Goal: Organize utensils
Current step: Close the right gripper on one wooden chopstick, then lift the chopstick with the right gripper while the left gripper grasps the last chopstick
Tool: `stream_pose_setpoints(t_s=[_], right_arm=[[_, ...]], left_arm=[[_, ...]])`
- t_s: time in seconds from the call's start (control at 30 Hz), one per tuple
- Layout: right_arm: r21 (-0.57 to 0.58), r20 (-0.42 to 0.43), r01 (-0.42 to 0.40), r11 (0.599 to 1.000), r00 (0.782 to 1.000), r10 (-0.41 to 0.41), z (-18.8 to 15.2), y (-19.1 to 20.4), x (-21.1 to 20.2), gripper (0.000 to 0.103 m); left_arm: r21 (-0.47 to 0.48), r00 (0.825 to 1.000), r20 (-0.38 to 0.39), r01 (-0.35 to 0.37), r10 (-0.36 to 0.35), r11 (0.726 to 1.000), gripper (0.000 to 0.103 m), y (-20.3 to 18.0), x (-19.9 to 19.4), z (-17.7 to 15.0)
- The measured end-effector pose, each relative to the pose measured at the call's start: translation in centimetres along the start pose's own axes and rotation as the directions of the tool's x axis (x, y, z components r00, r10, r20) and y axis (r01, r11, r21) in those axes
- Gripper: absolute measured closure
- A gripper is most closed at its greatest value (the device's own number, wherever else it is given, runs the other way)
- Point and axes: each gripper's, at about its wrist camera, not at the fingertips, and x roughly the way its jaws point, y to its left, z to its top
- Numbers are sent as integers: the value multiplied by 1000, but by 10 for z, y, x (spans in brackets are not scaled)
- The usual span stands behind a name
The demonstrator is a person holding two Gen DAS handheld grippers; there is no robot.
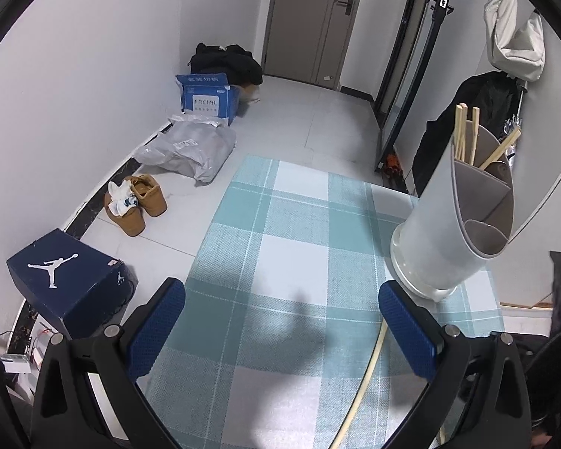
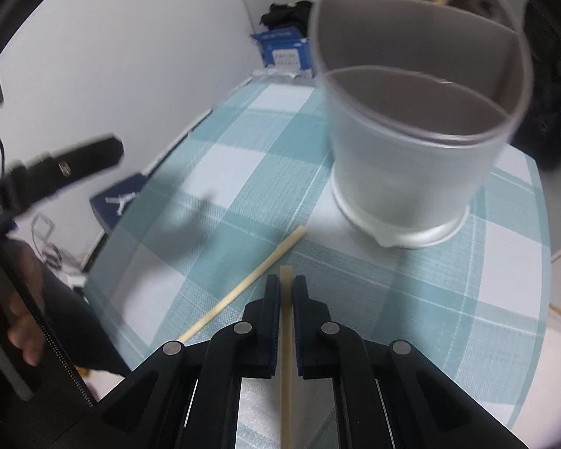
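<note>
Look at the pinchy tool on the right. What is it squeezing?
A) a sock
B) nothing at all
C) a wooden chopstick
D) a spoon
C: the right gripper is shut on a chopstick, whose pale wooden shaft runs between the two pads, while another chopstick lies loose on the checked cloth near the white holder.

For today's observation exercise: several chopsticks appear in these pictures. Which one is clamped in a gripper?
The chopstick pinched between the right gripper pads. Another chopstick lies loose on the checked cloth; the rest stand in the holder.
</note>
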Motion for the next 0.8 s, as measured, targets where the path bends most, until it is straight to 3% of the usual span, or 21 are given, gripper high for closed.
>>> stream_pose_setpoints(t_s=[0.17, 0.37, 0.57, 0.8], right_arm=[[130, 88, -44, 991, 996, 33, -3, -18, -22, 97], [223, 165, -112, 968, 983, 76, -5, -41, -41, 97], [384, 241, -239, 892, 958, 154, -14, -78, -42, 97], [478, 304, -328, 815, 932, 197, -24, -106, -45, 97]], left_arm=[[19, 1000, 29, -4, 4, 1000, 1, -11, 0, -1], [81, 1000, -10, -19, 20, 997, 1, -31, 14, -5], [159, 993, -114, -21, 39, 987, 1, -50, 35, -10], [278, 962, -272, 51, 27, 959, 2, -75, 63, -23]])
